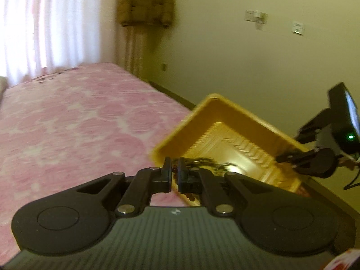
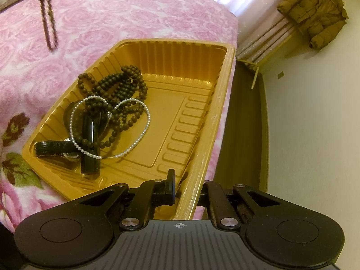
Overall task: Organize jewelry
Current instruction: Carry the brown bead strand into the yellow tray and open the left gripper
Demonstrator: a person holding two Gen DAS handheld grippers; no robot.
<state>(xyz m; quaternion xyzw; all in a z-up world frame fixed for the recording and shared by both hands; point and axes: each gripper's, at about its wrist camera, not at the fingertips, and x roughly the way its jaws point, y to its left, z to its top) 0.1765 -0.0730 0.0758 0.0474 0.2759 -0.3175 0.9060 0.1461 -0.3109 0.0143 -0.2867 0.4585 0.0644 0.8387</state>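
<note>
Your right gripper has its jaws clamped on the gold tray's rim at the bed edge. Your left gripper jaws are pinched on a reddish bead string hanging above the bed. Dark beads, pearl strand, watch lie in the tray.

The tray's rim hides one right hand-held gripper finger.

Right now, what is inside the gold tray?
The gold tray holds a pile of dark wooden beads, a white pearl strand looped over them, and a black-strapped watch partly buried beneath. The rest of its ribbed floor is bare.
</note>
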